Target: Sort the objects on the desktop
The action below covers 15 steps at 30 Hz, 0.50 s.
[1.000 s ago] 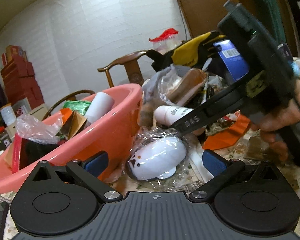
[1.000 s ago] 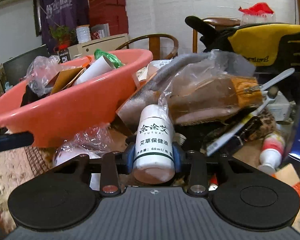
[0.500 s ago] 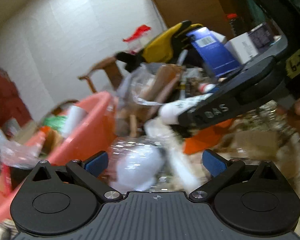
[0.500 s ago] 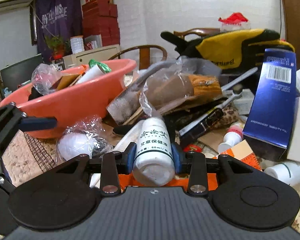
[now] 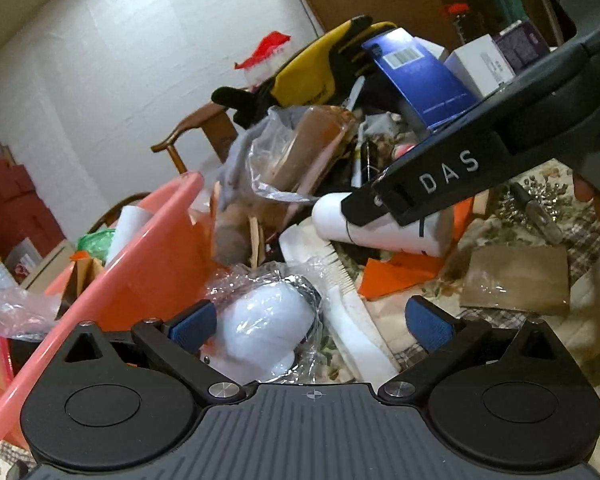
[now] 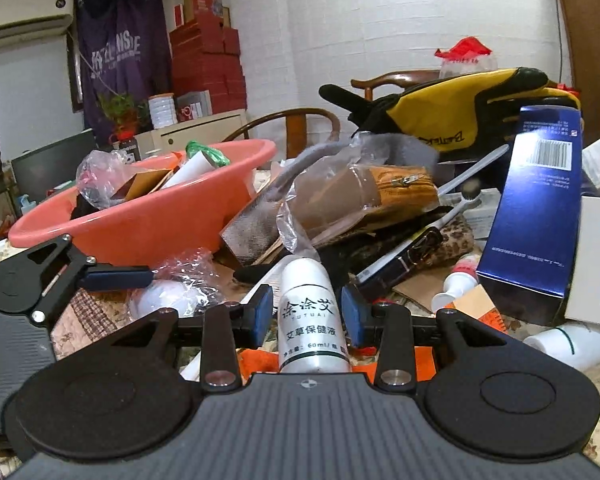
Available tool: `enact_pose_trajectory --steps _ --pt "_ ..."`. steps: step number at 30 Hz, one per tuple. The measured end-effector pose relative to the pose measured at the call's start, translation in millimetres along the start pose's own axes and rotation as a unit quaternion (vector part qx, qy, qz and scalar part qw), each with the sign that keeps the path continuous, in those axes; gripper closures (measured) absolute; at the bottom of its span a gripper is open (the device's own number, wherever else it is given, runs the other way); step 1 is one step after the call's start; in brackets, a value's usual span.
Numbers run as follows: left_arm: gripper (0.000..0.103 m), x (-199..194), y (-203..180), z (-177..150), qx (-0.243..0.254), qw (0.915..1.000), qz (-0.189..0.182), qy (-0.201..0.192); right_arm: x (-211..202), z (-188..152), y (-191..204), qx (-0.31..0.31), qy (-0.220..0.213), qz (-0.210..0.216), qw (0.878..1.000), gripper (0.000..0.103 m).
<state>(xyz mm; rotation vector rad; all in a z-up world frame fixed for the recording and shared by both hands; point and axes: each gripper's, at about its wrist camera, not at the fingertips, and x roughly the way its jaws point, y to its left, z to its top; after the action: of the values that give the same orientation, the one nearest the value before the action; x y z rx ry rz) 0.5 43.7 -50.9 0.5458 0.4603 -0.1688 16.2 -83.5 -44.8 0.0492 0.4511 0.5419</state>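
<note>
Both grippers tip downward over the cluttered tabletop: the right gripper opening around a white bottle (pads just clear), the left gripper spread about a wrapped white toy.

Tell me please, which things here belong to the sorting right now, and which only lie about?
In use now:
- white bottle, between the opening right tongs, pads no longer pressing
- wrapped white toy, between the open left tongs
- pink basin, already holding things

Only lying about:
- yellow glove
- blue box
- toothbrush
- white comb
</note>
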Motion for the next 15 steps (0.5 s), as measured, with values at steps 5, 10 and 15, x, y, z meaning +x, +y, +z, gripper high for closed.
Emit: enact_pose_trajectory --steps 5,10,15 --pt "0.0 0.7 1.2 3.4 -0.019 0.9996 0.004 0.018 3.4 2.2 4.6 -0.014 0.004 0.0 1.0 0.042" --pt "0.0 -17.0 23.1 -8.8 -0.145 0.9886 -0.03 0.029 0.2 0.2 4.3 -0.012 -0.002 0.005 1.0 0.042" --pt "0.0 -19.6 44.6 -16.0 -0.207 0.9783 -0.002 0.016 -1.1 0.3 3.5 -0.006 -0.004 0.008 1.0 0.042"
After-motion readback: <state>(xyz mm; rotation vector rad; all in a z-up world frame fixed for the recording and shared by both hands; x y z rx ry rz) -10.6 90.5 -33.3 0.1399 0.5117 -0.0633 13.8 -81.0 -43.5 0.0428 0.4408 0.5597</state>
